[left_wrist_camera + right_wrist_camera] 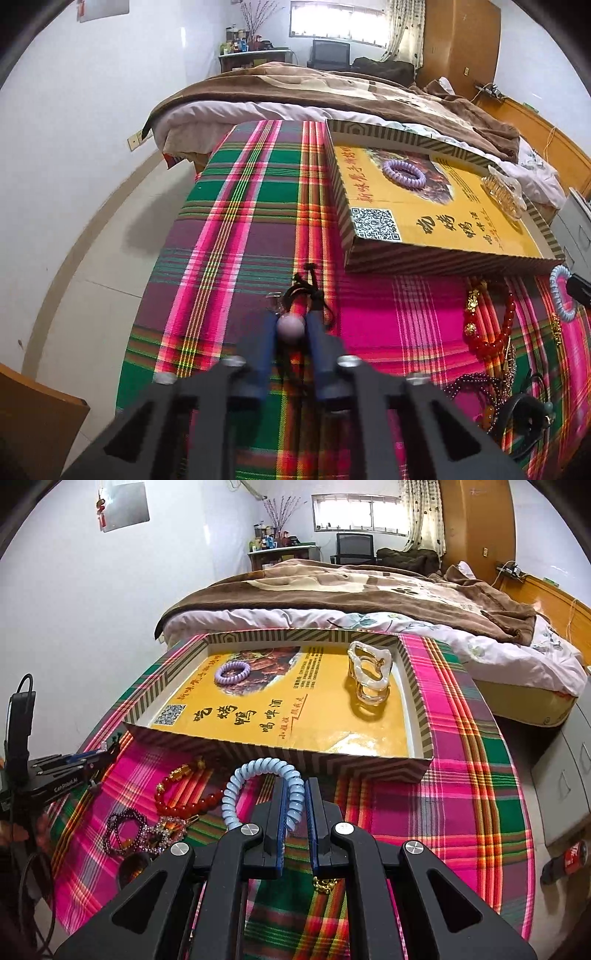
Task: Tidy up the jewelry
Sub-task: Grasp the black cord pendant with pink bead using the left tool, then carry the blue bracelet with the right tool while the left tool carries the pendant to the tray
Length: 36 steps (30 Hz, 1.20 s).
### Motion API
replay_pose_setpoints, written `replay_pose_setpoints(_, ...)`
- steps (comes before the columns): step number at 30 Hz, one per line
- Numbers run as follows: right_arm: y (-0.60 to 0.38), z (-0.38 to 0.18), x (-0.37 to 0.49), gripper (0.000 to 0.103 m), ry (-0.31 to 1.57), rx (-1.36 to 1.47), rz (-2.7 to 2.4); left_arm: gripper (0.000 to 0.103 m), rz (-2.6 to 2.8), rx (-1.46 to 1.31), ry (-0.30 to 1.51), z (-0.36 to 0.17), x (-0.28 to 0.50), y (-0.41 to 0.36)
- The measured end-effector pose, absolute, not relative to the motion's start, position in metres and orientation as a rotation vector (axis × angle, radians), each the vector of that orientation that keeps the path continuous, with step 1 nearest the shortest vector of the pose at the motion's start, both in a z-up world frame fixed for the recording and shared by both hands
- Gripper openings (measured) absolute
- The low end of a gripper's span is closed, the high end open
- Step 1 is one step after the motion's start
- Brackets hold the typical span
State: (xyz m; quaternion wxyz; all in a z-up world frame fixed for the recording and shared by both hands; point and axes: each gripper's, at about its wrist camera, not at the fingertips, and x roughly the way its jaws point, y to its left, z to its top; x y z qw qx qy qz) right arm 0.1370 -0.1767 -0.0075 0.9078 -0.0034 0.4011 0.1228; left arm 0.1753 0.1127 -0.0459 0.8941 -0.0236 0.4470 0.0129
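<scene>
Currently gripping on both sides: right hand-held gripper [295, 797] clamped on the pale blue coil hair tie [258, 771], just short of the near wall of the shallow cardboard tray [280, 755]; left hand-held gripper [291, 328] pinched on a mauve bead [291, 328] with black cord [308, 291], well left of the tray. Likely to snag the tray's near wall if carried low, tipping or shoving the tray. Could drag the cord across the plaid cloth [461, 775] on the desk. Free floor inside the tray between the purple coil tie [232, 672] and clear hair claw [369, 675]. Red bead bracelet [184, 797] and tangled pieces left of the tray's near corner, easily hooked.
</scene>
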Motion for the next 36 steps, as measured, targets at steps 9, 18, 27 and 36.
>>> replay_pose_setpoints(9, -0.180, -0.002, 0.137, 0.010, 0.812, 0.007, 0.246, 0.015, 0.012, -0.072, 0.888, -0.029, 0.164, 0.113)
replay_pose_setpoints(18, -0.184, 0.016, 0.144, 0.010, 0.776, 0.019, 0.248, 0.015, -0.030, -0.047, 0.792, 0.021, 0.158, 0.097)
replay_pose_setpoints(27, -0.187, 0.035, 0.169, 0.010, 0.746, 0.030, 0.237, 0.015, -0.097, -0.037, 0.748, 0.046, 0.189, 0.074)
replay_pose_setpoints(36, -0.186, 0.036, 0.225, 0.010, 0.768, 0.047, 0.223, 0.015, -0.168, -0.070, 0.753, 0.050, 0.242, 0.054)
